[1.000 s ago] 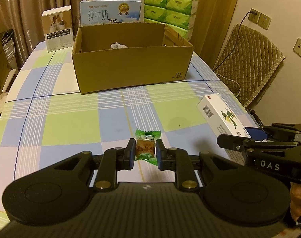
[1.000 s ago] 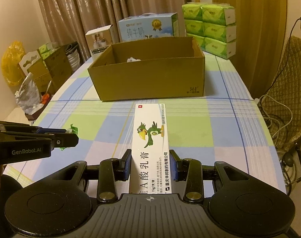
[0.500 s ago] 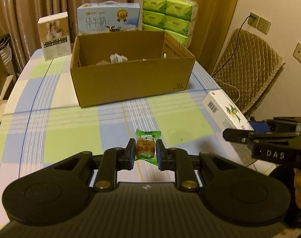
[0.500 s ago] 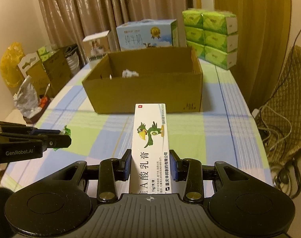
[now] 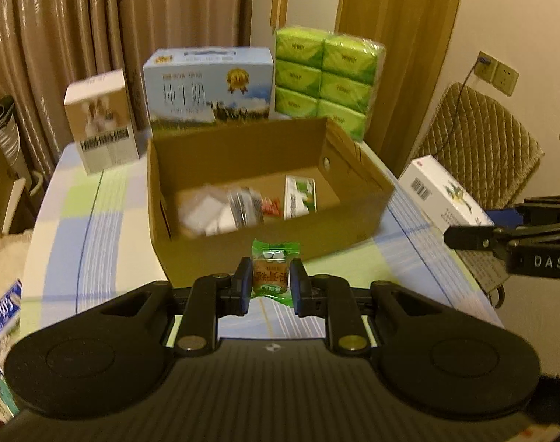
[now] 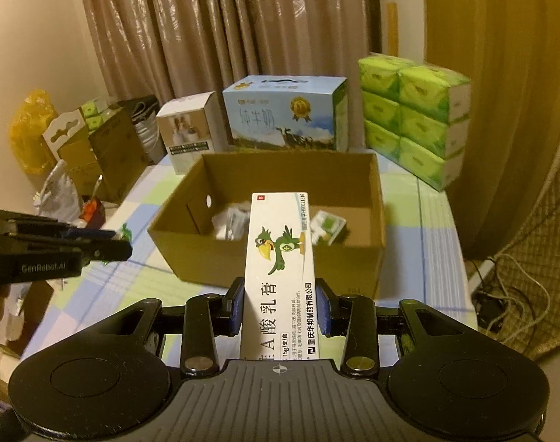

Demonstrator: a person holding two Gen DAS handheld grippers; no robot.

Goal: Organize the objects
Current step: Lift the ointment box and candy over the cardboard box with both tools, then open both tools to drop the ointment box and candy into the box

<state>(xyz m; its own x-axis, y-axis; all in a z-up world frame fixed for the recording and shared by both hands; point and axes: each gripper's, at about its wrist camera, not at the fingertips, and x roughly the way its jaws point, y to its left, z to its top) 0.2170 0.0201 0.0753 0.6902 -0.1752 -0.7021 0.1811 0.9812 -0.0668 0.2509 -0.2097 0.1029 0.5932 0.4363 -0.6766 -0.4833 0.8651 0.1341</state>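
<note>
Left gripper (image 5: 269, 284): tilted downward, jaws nearly together, pads pressed on both sides of small green-wrapped candy (image 5: 272, 273). Right gripper (image 6: 280, 309): tilted downward, jaws partly apart, pads clamped on long sides of white ointment box (image 6: 280, 276). Both grippers side by side, pointing same way.
</note>
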